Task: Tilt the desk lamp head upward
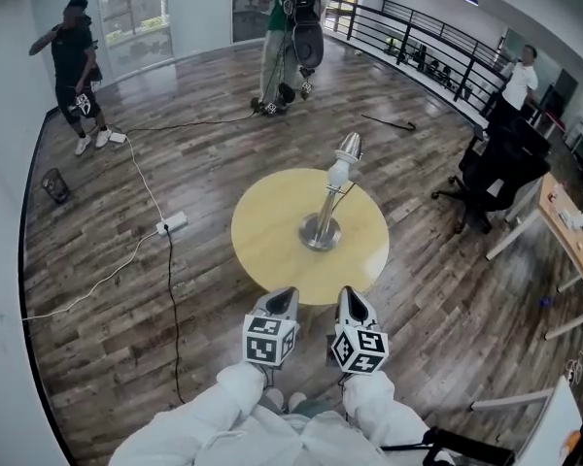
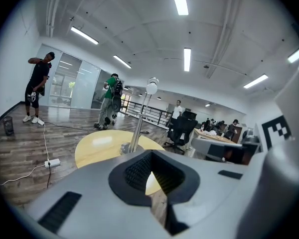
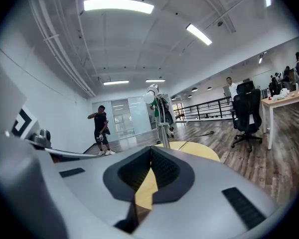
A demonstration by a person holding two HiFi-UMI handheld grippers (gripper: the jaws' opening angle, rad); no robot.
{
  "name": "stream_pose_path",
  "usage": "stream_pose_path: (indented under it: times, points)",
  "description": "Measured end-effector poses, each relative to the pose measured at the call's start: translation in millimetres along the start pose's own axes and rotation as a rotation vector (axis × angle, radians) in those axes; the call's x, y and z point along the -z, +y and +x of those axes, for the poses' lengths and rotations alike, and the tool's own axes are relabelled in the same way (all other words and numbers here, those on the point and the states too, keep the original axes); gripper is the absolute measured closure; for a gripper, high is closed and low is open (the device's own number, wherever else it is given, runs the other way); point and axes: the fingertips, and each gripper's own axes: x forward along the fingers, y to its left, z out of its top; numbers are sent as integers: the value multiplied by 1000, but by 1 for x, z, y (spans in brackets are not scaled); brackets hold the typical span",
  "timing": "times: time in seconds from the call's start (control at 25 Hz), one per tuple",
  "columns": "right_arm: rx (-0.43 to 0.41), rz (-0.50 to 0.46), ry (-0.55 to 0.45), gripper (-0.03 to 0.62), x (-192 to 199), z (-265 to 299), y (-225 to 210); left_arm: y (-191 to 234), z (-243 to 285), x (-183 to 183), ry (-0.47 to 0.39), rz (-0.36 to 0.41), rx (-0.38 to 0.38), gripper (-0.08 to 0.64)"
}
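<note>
Two tongs shut & empty: left gripper (image 1: 281, 299), right gripper (image 1: 354, 297), both just off table (image 1: 267, 243) edge; lamp (image 1: 323, 229) mid-table, head (image 1: 347, 149) tilt unclear, so approach or pull-back, either fits

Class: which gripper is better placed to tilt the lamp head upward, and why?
Right, probably. The right gripper sits almost in line with the lamp head, which leans rightward off its base; the left gripper sits further aside. Both are shut and empty.
</note>
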Motion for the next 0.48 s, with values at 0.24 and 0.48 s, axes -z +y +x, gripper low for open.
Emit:
stream_pose_path:
  times: [0.24, 0.48]
  points:
    - [-46, -15, -5, 578, -8, -2, 4, -2, 4, 0, 6, 5, -24, 560]
    - [-63, -57, 2, 580, -8, -3, 0, -13, 9, -1, 10, 31, -23, 560]
